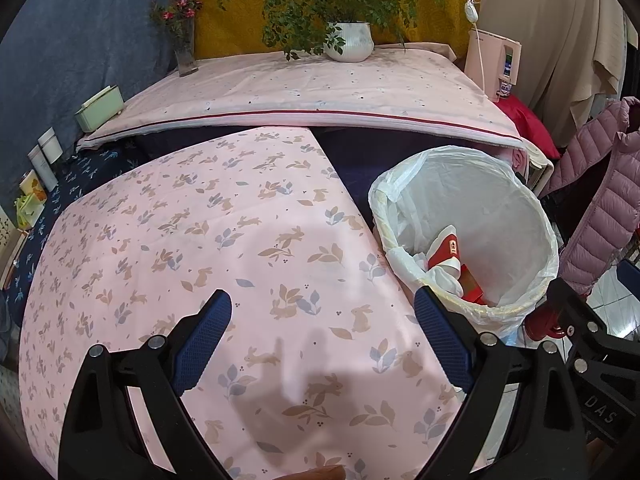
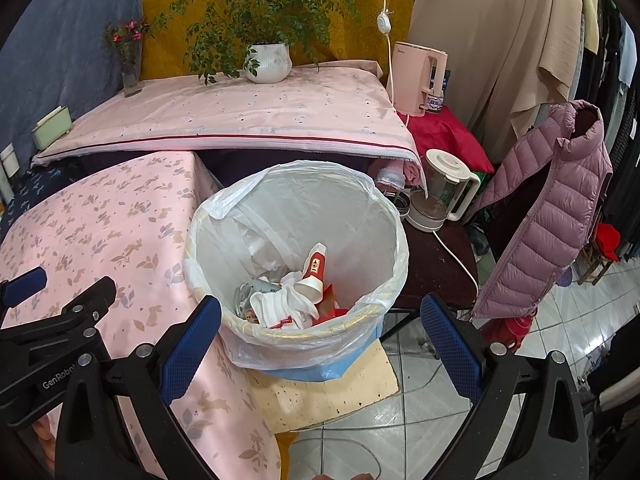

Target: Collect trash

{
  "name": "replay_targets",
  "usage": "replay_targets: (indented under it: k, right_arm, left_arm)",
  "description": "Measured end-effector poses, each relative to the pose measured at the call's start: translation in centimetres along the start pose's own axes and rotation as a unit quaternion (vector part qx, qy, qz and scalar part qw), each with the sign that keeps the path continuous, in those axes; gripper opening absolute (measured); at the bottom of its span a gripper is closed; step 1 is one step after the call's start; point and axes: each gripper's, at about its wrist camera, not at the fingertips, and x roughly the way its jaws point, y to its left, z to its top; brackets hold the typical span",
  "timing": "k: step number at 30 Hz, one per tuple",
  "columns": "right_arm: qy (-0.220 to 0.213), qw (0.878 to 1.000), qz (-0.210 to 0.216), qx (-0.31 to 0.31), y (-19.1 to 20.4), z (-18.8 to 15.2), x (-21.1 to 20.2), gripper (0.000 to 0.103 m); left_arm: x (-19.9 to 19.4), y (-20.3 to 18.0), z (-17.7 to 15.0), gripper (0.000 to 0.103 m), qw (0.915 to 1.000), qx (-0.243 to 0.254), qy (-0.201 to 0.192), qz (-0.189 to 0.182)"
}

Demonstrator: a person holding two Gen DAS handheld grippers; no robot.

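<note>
A trash bin (image 2: 394,236) lined with a white plastic bag stands beside the pink rabbit-print table (image 2: 100,216). Inside it lie a red and white paper cup (image 2: 314,270), crumpled white tissue (image 2: 280,304) and red packaging (image 2: 330,306). My right gripper (image 2: 320,336) is open and empty, just above the bin's near rim. My left gripper (image 1: 324,332) is open and empty, over the pink tablecloth (image 1: 200,240), left of the bin (image 1: 548,232). The cup also shows in the left wrist view (image 1: 444,252). The left gripper's body shows in the right wrist view (image 2: 60,320).
A higher pink-covered table (image 2: 240,112) behind holds a potted plant (image 2: 268,62) and a flower vase (image 2: 130,68). A pink kettle (image 2: 418,78), a blender jug (image 2: 444,188) and a mauve padded jacket (image 2: 544,216) are to the right. Tiled floor (image 2: 420,420) lies below.
</note>
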Motion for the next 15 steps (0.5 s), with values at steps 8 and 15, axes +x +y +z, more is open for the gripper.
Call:
replay_targets:
  k: [8, 15]
  right_arm:
    - [0.001, 1.000, -0.001, -0.001, 0.11, -0.17, 0.04, 0.096]
    - [0.006, 1.000, -0.002, -0.003, 0.19, -0.57, 0.27, 0.096]
  left_arm:
    - [0.01, 0.00, -0.04, 0.088, 1.0000, 0.001, 0.000, 0.000]
    - [0.01, 0.01, -0.18, 0.088, 1.0000, -0.005, 0.001, 0.001]
